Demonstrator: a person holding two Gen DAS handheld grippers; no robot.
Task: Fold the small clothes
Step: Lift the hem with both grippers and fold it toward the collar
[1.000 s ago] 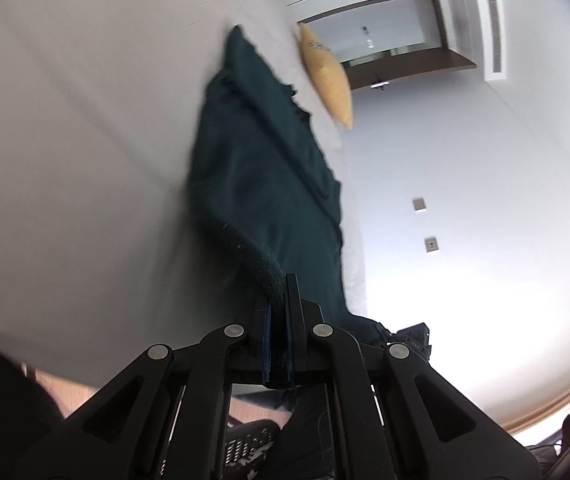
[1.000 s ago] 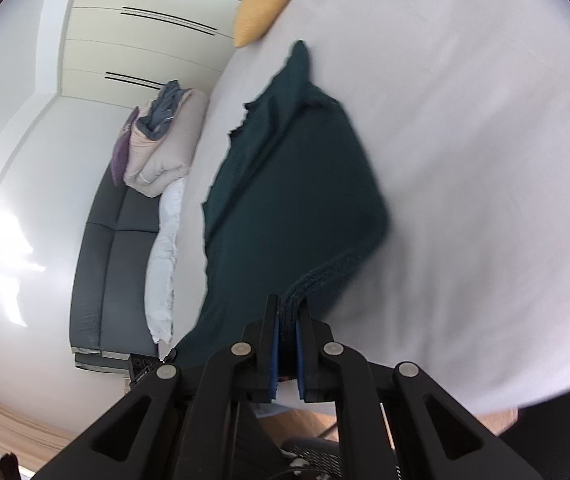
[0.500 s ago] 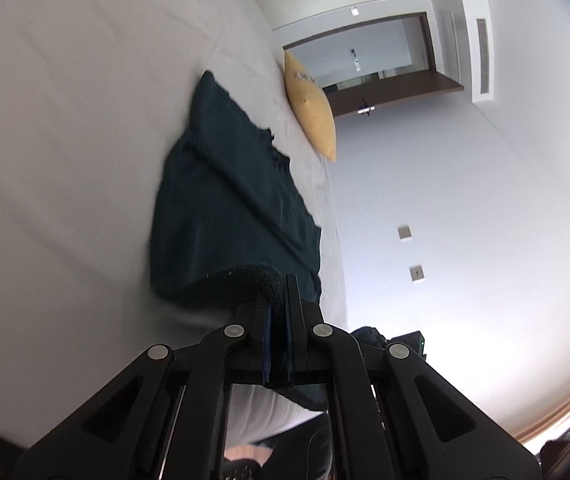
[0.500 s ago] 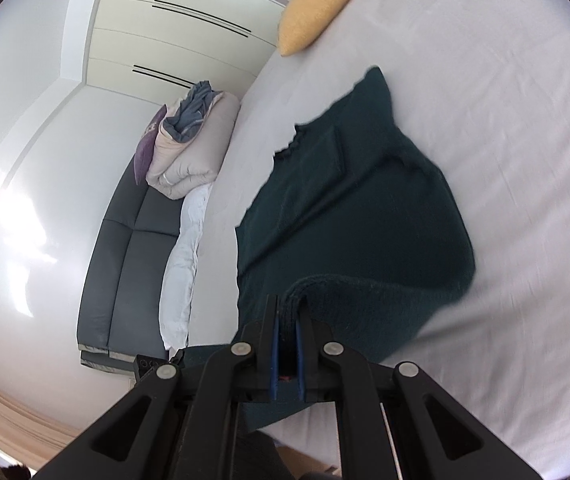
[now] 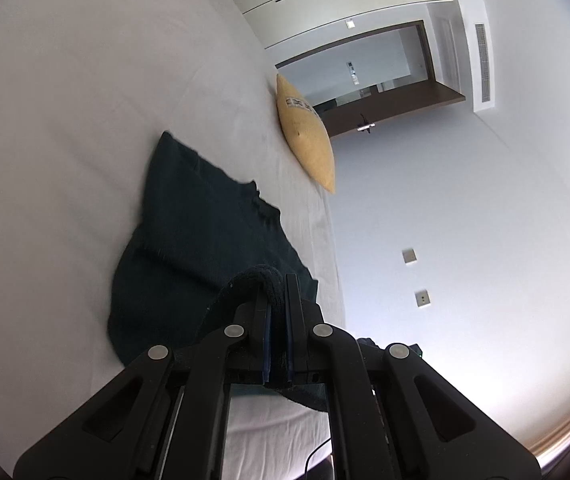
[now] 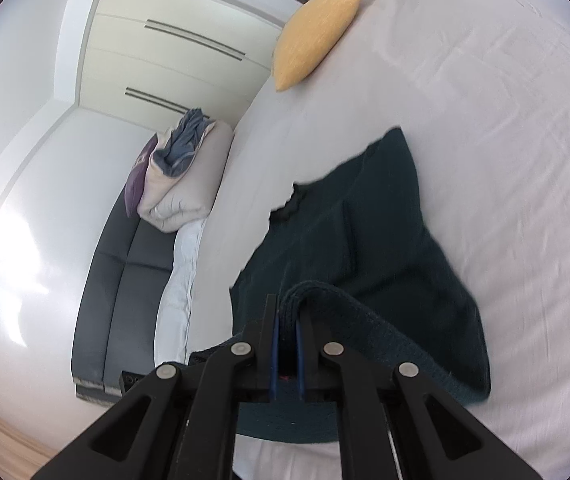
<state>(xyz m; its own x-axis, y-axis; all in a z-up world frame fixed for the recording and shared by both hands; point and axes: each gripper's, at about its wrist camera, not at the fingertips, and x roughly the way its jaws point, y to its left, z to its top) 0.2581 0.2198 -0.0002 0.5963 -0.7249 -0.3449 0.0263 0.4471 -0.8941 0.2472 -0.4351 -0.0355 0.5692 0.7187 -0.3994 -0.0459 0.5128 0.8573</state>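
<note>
A dark green knit garment lies on a white bed. My left gripper is shut on its ribbed hem, which curls over the fingertips. My right gripper is shut on the same hem of the garment at the other corner. Both hold the hem lifted above the garment's lower part, while the far end with the neckline lies flat on the bed.
A yellow cushion lies beyond the garment near the bed's far edge, also in the right wrist view. A dark sofa with folded bedding stands beside the bed. White wardrobes and a doorway are behind.
Both grippers have carried the hem forward over the garment toward the neckline, so the lower part now doubles over. The garment looks shorter in both views.
</note>
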